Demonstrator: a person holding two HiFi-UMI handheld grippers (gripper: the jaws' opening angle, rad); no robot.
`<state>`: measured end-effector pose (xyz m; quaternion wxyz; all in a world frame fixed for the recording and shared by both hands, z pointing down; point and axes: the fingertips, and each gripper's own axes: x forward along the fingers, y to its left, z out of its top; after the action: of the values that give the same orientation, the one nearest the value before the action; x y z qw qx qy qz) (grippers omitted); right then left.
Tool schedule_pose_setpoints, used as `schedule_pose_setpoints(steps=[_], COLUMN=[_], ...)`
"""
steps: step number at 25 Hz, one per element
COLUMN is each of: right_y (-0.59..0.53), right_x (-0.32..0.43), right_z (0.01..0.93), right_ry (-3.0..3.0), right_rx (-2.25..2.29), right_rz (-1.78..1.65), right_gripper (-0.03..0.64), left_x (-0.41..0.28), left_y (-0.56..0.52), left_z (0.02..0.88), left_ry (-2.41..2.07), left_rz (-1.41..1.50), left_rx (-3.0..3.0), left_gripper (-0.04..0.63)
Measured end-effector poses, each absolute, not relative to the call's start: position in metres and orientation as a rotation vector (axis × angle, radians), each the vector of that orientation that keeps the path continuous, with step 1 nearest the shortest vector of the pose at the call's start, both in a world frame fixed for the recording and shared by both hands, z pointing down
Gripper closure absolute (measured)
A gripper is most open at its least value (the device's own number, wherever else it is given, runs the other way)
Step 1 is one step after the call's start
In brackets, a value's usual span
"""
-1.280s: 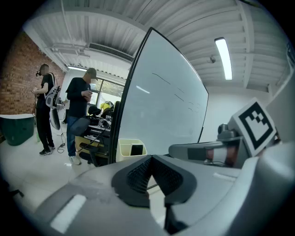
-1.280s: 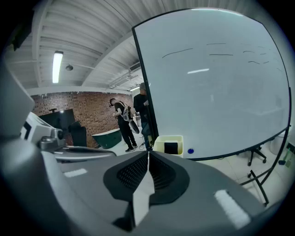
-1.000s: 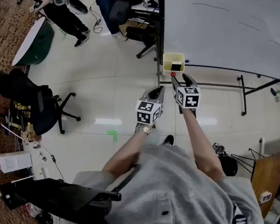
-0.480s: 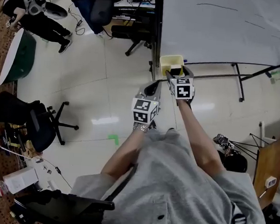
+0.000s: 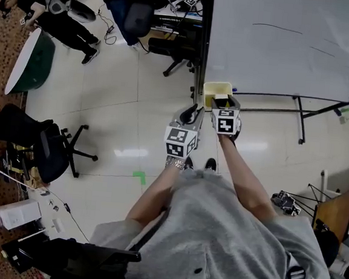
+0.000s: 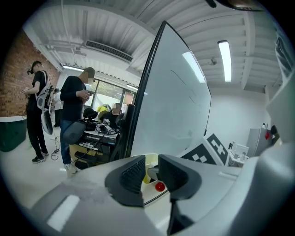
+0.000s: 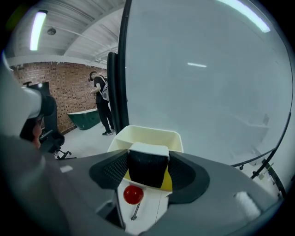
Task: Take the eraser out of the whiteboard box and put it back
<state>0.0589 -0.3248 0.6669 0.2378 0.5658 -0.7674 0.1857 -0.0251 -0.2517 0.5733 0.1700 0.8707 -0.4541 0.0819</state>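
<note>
A pale yellow box (image 5: 217, 87) hangs at the whiteboard's (image 5: 292, 43) lower left corner. In the right gripper view the black eraser (image 7: 147, 166) with a white top stands at the box's (image 7: 146, 133) front. My right gripper (image 7: 147, 171) has a pad on each side of the eraser, and its jaws are closing onto it. From the head view that gripper (image 5: 225, 105) sits at the box's near edge. My left gripper (image 5: 192, 112) hovers just left of it, short of the box. Its jaws (image 6: 151, 173) are opening with nothing between them.
A red ball (image 7: 133, 194) on a thin stem lies on a white ledge under the box. The whiteboard's stand bars (image 5: 298, 110) run along the floor to the right. Office chairs (image 5: 46, 143), desks and standing people (image 5: 58, 10) are at the left and rear.
My right gripper has come down from above onto the box, with the eraser now between its jaws. The left gripper has moved forward toward the box and its jaws have parted.
</note>
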Motion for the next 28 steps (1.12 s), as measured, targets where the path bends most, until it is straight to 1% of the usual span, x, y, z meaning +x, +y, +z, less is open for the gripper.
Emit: schedule_pose_setpoints(steps=[4, 9, 16, 21, 28], right_y=[-0.324, -0.324, -0.352, -0.365, -0.378], right_x=[0.059, 0.069, 0.074, 0.069, 0.066], right_z=[0.659, 0.627, 0.549, 0.567, 0.559], right_ry=[-2.145, -2.219, -2.383, -2.402, -2.452], right_rx=[1.514, 1.542, 1.642, 1.65, 1.702], right_rz=[0.52, 0.488, 0.384, 0.396, 0.325], right_gripper=[0.345, 0.345, 0.345, 0.345, 0.345], left_x=[-0.025, -0.024, -0.026, -0.029, -0.024], left_y=[-0.254, -0.255, -0.255, -0.254, -0.25], left_z=[0.572, 0.572, 0.57, 0.571, 0.575], left_ry=[-1.306, -1.315, -1.32, -1.323, -1.306], left_rz=[0.238, 0.239, 0.234, 0.231, 0.248], left_rx=[2.472, 2.471, 2.472, 2.461, 2.463], left_gripper=[0.472, 0.472, 0.476, 0.477, 0.482])
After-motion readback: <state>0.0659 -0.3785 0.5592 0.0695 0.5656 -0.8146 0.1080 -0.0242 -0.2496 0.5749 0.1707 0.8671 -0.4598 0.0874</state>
